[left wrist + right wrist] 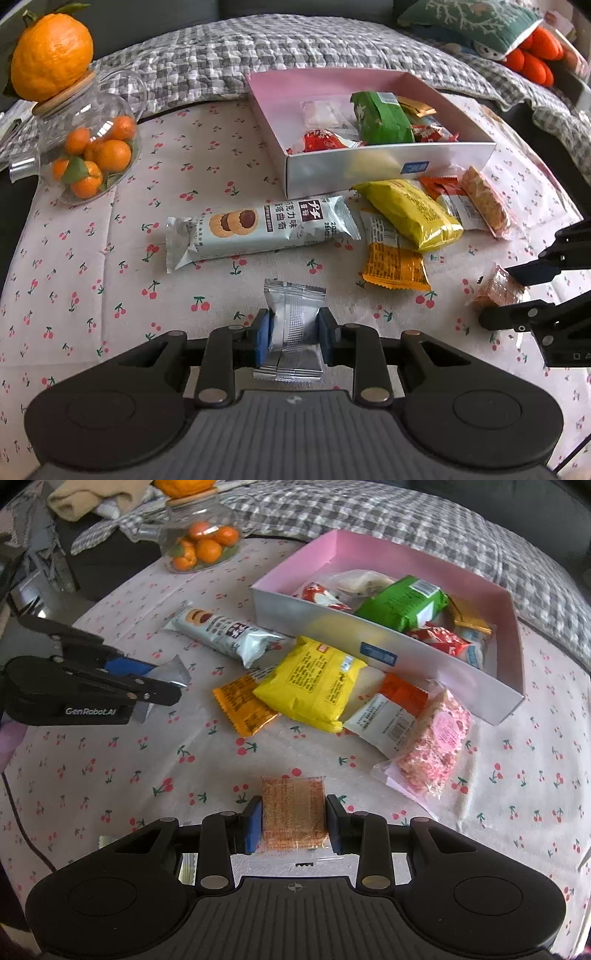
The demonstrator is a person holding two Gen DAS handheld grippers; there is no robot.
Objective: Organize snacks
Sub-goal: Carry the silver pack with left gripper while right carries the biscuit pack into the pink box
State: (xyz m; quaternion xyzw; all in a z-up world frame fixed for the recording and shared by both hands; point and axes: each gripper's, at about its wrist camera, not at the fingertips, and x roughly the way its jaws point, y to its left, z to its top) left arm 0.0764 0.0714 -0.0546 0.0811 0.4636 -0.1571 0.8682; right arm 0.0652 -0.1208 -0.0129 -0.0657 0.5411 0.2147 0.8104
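Silver foil of a small snack packet is pinched between the blue pads of the left gripper, whose jaws are closed tightly on it just above the cherry-print cloth. A brown crispy bar in clear wrap is clamped in the same way by the right gripper, the pads pressed against its two sides. Between and beyond the grippers, loose snacks are spread on the cloth: a long cookie pack, an orange packet partly covered by a yellow packet, a white-and-orange packet and a pink puffed bar. Behind them the pink box is seen, with a green packet and red-wrapped sweets inside; its near wall is touched by the yellow packet. A glass jar of mandarins stands well to the left.
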